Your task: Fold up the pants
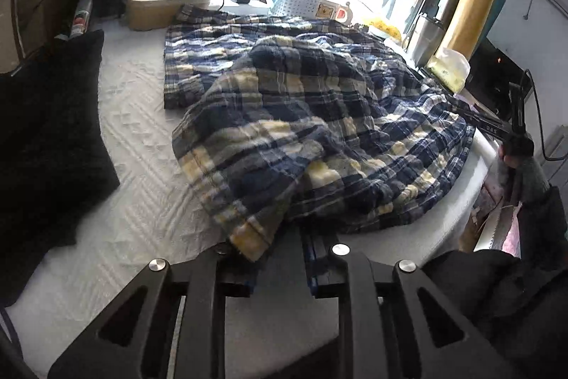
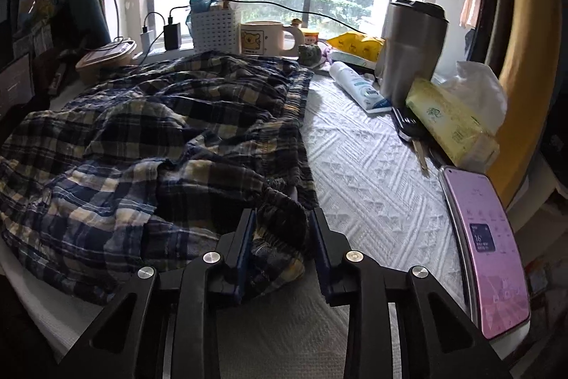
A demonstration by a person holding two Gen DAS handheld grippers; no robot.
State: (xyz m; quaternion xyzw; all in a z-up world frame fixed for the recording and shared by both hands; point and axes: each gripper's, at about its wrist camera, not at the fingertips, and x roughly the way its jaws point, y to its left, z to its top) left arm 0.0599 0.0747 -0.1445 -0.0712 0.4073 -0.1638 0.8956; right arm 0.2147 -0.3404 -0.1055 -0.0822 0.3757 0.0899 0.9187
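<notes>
Pants (image 1: 301,116): blue, cream and yellow plaid, lying rumpled and bunched on the white quilted surface (image 1: 142,144), spread from the near edge back toward the window sill.
Left gripper (image 1: 275,269): low at the near edge of the pants; jaws stand apart, and a yellow-edged corner of fabric drapes over the left finger and into the gap. The right finger shows bare blue padding, so nothing is pinched here.
Right gripper (image 2: 282,247): down at the near right corner of the pants; a dark plaid fold sits between the two fingers, against the left pad, with a sliver of space before the right one. Jaws parted, no squeeze on the cloth.
Right gripper from the left view (image 1: 511,134): far right, at the edge of the fabric, a hand just behind it.
Black cushion (image 1: 49,137): left of the pants, on the surface.
Phone (image 2: 486,247): near right, screen lit, well apart from the cloth.
Tissue pack (image 2: 451,123): right, beyond the phone.
Steel tumbler (image 2: 411,48): far right, upright.
Bear mug (image 2: 266,38): far, on the sill, just behind the pants.
</notes>
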